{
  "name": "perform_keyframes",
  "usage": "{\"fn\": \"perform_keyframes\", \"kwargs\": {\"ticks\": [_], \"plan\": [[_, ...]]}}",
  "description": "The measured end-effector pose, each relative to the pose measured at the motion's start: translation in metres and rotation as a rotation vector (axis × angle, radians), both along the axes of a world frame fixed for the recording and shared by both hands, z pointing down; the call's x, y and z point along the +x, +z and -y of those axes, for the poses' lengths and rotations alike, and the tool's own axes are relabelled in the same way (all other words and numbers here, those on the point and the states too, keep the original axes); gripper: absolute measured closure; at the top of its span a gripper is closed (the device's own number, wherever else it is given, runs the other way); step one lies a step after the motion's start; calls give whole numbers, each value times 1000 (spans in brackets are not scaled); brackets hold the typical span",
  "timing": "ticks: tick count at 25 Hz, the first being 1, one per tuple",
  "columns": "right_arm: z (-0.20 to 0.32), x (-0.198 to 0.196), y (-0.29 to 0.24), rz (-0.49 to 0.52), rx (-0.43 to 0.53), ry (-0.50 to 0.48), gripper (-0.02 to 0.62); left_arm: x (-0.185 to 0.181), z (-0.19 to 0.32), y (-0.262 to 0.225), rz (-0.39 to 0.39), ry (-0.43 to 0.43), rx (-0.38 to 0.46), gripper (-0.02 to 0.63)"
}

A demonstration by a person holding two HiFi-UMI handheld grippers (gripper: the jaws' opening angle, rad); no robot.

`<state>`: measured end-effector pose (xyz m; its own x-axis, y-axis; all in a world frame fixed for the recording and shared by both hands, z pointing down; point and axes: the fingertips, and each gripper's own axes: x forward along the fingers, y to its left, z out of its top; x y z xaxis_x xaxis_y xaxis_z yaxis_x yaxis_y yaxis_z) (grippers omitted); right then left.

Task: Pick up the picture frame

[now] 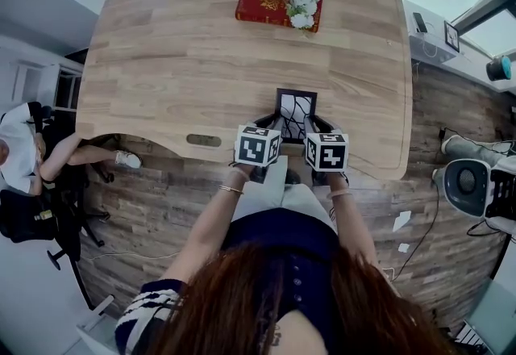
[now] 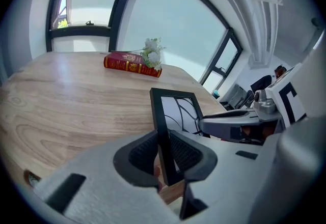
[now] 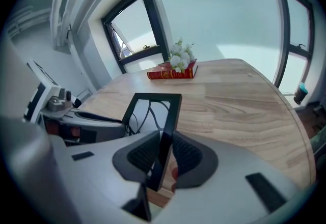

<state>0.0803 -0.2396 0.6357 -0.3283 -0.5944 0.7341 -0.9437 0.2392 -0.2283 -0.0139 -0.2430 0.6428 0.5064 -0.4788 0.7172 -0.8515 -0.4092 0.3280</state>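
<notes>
Now picture frame [image 1: 296,113] upright, lower centre of head view, long axis vertical; left gripper [image 2: 164,152] clamps left edge, right gripper [image 3: 164,151] clamps right edge.

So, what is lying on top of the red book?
White flowers lie on the red book, toward one end. The cover under them is hidden.
</notes>
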Motion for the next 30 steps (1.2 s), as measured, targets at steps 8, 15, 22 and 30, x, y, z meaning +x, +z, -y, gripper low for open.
{"fn": "perform_keyframes", "kwargs": {"ticks": [8,15,22,30], "plan": [[-9,5,-36,-2,101,1,514,4,-8,-36,-1,-14,98,520],[-18,13,-75,-7,203,-6,514,12,-16,-73,4,-30,198,520],[-32,20,-112,3,299,-8,515,18,-30,-111,21,-41,296,520],[-42,26,-152,-7,400,-12,517,25,-39,-150,22,-39,391,520]]}}
